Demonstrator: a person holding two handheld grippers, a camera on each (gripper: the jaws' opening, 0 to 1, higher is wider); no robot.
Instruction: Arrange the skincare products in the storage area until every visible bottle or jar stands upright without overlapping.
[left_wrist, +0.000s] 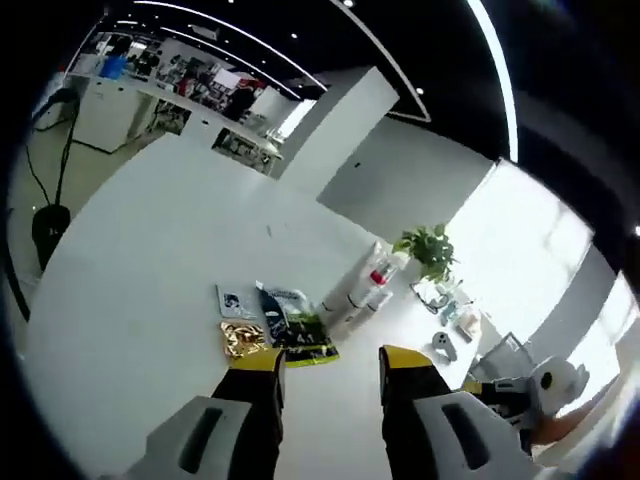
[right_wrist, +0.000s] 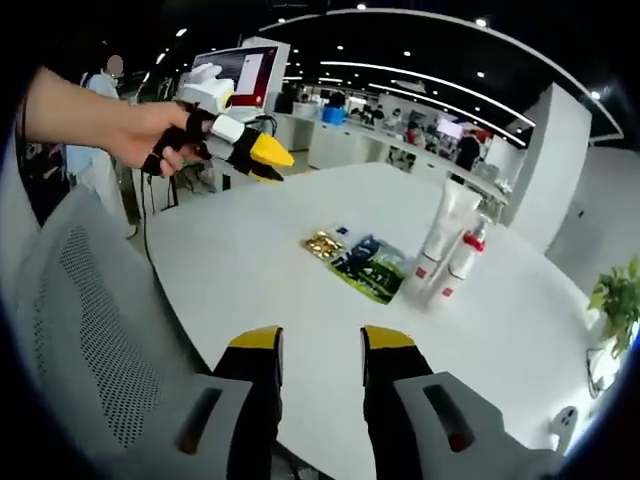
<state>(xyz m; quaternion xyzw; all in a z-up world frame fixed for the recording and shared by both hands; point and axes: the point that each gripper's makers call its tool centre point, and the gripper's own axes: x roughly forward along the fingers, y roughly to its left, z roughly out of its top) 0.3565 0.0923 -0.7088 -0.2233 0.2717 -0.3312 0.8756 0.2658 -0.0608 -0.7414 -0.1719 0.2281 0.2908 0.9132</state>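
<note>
- In the right gripper view, the left tool comes in from the upper left, held in a person's hand above the near edge of the round white bench. Its yellow-tipped jaws look close together there, with nothing between them.
- The left gripper view shows what the other does not: a potted green plant just beyond the bottles and small white items near it on the bench.
- A grey mesh chair back stands at the bench's near side in the right gripper view, and a person stands far behind it.
- The left tool in its own view has jaws set apart, empty, hovering over the bench short of the packets.
- The right tool is likewise parted and holds nothing, well apart from the products.
- Skincare products: a tall white tube and a white pump bottle with a red collar stand upright, just beside each other; in the left gripper view the cluster of white bottles looks like three or four, though I cannot count them surely.
- Flat packets: one gold, one dark green, and one pale one beside them, all lying near the bottles.
</note>
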